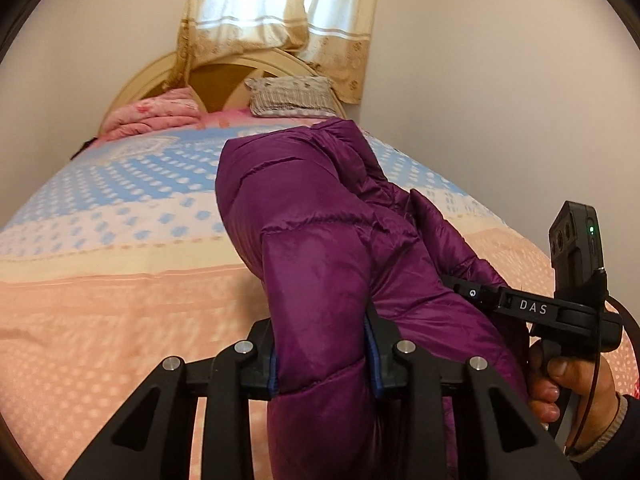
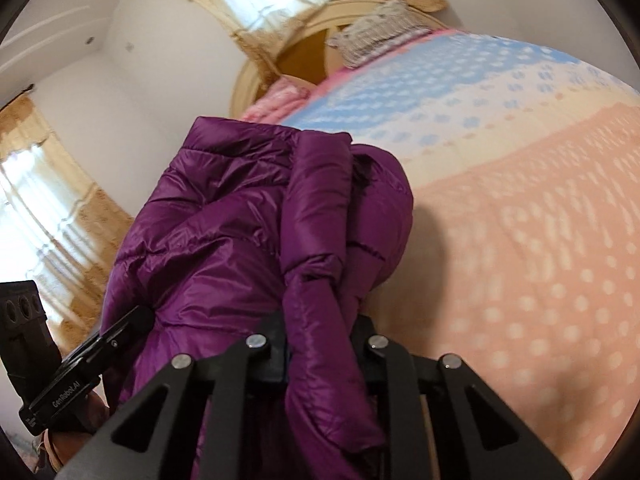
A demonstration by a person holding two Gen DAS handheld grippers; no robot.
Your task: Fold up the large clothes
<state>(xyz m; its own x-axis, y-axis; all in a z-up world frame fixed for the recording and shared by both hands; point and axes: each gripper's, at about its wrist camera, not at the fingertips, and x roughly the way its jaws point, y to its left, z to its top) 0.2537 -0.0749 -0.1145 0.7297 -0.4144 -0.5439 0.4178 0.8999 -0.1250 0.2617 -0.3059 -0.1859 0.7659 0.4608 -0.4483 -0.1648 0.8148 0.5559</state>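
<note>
A purple quilted puffer jacket point(image 1: 320, 248) is held up over the bed, bunched and hanging between both grippers. My left gripper point(image 1: 323, 364) is shut on a thick fold of the jacket. The right gripper's body point(image 1: 560, 308) and the hand holding it show at the right edge of the left wrist view. In the right wrist view the same jacket point(image 2: 240, 240) fills the centre, and my right gripper point(image 2: 320, 356) is shut on a narrower fold of it. The left gripper's body point(image 2: 60, 384) shows at the lower left there.
A bed point(image 1: 120, 288) with a pink, cream and blue dotted cover lies below the jacket. A pink quilt point(image 1: 152, 118) and a grey pillow point(image 1: 292, 96) rest at the arched headboard point(image 1: 216, 76). Curtained windows point(image 1: 280, 4) and white walls surround the bed.
</note>
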